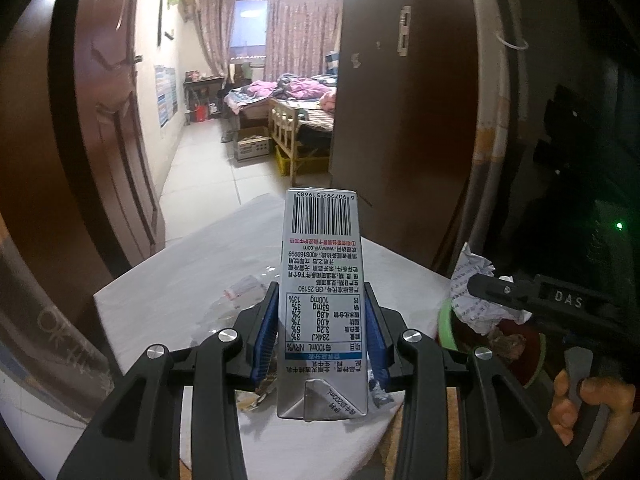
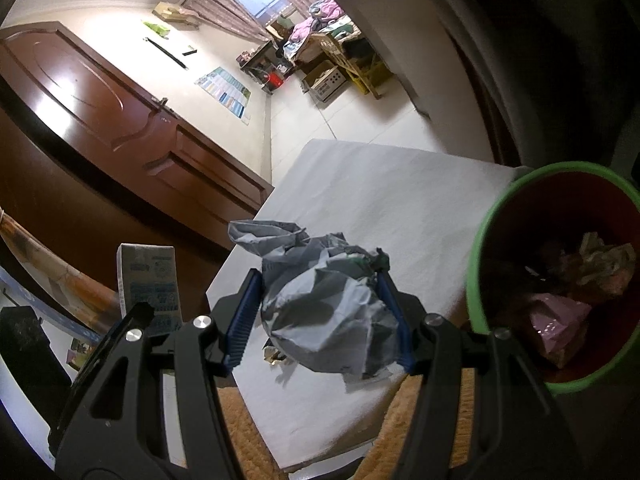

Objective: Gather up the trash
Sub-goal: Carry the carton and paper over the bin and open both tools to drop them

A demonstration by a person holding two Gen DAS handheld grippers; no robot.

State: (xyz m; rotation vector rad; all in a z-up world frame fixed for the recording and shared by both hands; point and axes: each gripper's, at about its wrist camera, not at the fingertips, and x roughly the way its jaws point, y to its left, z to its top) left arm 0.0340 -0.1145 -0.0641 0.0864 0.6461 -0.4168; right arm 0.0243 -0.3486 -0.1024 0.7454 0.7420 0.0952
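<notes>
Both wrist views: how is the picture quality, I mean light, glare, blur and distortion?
Left wrist view: strong fisheye bending at the door frames; ceiling light blown out at the top; print on the milk carton sharp; dark right side. Right wrist view: scene tilted; glare on the brown door; crumpled grey paper clear; green-rimmed bin slightly soft at its edge, its inside dim.

My left gripper is clamped on the milk carton, blue pads pressing both its sides. My right gripper grips the crumpled paper wad, just left of the bin. My right hand wraps its handle.
</notes>
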